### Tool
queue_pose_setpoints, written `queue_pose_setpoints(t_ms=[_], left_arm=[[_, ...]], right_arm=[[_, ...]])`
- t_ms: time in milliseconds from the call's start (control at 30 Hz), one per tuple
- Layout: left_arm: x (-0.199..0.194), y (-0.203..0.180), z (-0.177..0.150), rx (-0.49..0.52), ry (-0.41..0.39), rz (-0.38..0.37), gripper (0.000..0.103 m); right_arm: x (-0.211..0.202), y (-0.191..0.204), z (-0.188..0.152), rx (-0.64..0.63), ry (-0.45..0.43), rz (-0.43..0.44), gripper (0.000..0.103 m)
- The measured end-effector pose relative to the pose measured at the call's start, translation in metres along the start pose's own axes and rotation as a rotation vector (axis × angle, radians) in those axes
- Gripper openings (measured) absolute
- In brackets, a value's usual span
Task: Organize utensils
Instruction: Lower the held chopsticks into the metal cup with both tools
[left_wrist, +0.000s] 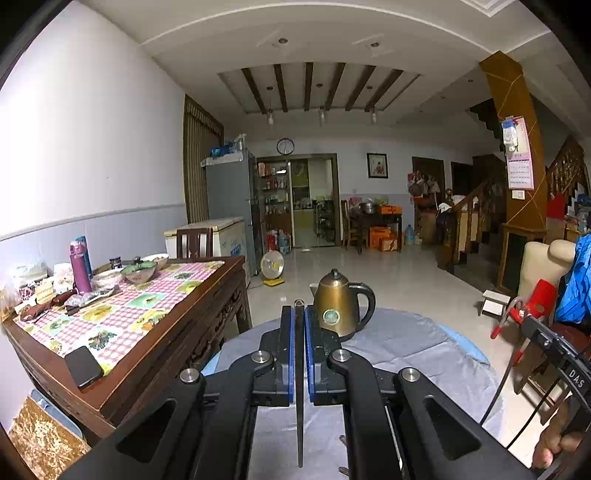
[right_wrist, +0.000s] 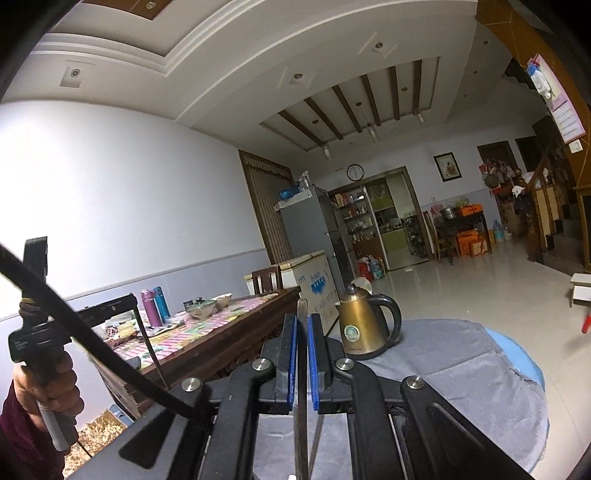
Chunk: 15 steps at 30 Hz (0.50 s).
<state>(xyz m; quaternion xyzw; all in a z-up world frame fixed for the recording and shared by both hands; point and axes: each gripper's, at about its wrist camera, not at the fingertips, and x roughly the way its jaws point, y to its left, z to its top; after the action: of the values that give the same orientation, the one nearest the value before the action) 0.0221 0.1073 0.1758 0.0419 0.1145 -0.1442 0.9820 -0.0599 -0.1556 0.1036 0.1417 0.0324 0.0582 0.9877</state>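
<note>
In the left wrist view my left gripper (left_wrist: 299, 310) is shut on a thin dark utensil (left_wrist: 299, 424). It is seen edge-on, and its tip pokes out past the blue pads (left_wrist: 309, 354). My right gripper (right_wrist: 302, 319) is shut the same way on a slim metal utensil (right_wrist: 301, 435) that runs back under the camera. Both grippers are raised over a round table with a grey cloth (left_wrist: 406, 350) and point out across the room. In the right wrist view a hand (right_wrist: 48, 384) holds the left tool, and its utensil (right_wrist: 153, 354) slants downward.
A brass-coloured electric kettle (left_wrist: 338, 306) stands on the grey cloth (right_wrist: 461, 369) just beyond the fingertips. To the left is a wooden dining table (left_wrist: 177, 332) with a checked cloth, bottles, bowls and a phone. A red child's chair (left_wrist: 539, 299) stands at the right.
</note>
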Motion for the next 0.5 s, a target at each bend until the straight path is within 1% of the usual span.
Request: queue_pose_setpoints(t_ms=[333,500], left_arm=[[-0.027,-0.028,0.015,0.037,-0.057,-0.014,0.005],[-0.04,-0.042,0.02,0.073,-0.09,-0.002,0.005]], right_arm=[[-0.012,0.015,0.008,0.011,-0.043,0.032,0.006],[-0.018,0.024,0.011,0.007,-0.056,0.054,0.006]])
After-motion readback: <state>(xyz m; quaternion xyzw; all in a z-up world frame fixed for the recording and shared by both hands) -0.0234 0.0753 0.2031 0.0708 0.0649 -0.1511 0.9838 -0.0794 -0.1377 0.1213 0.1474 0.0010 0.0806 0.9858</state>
